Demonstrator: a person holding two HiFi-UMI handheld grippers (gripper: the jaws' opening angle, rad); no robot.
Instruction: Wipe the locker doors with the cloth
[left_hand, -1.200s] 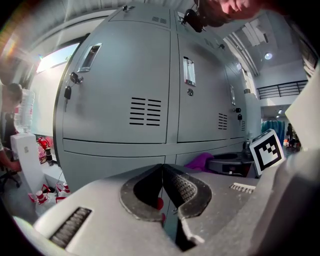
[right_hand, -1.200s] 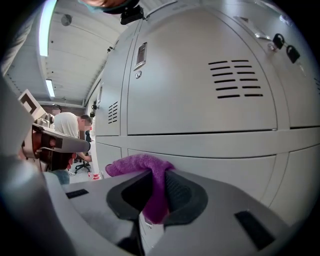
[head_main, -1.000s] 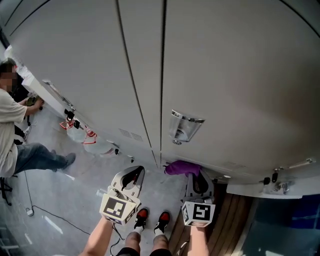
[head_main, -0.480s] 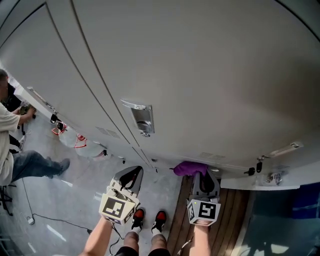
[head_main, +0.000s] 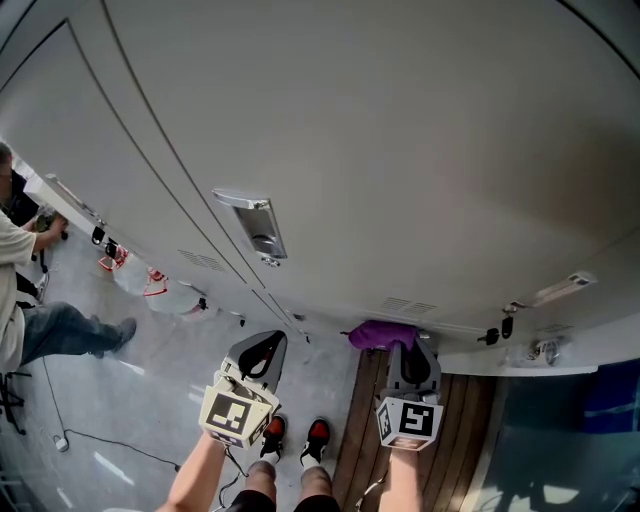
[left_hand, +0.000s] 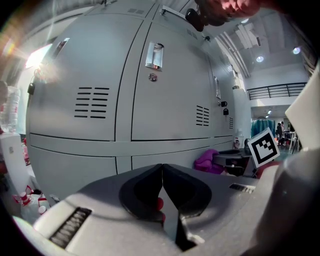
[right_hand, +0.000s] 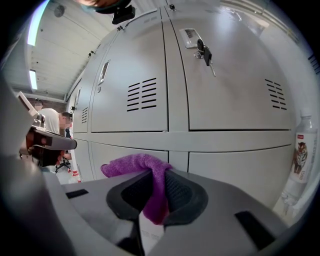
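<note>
Clamping the right tool (right_hand: 159, 196) on a bunched fold of the cloth (right_hand: 134, 165), low before the locker doors (head_main: 400, 150), with the left tool (left_hand: 161, 186) closed empty; probably soft, light, floppy, best gripped mid-fold.

Right gripper (right_hand: 159, 192) jaws clamped on purple cloth (right_hand: 145, 172); grey locker doors (right_hand: 227, 80) beyond, key (right_hand: 206, 55) hanging in lock.
</note>
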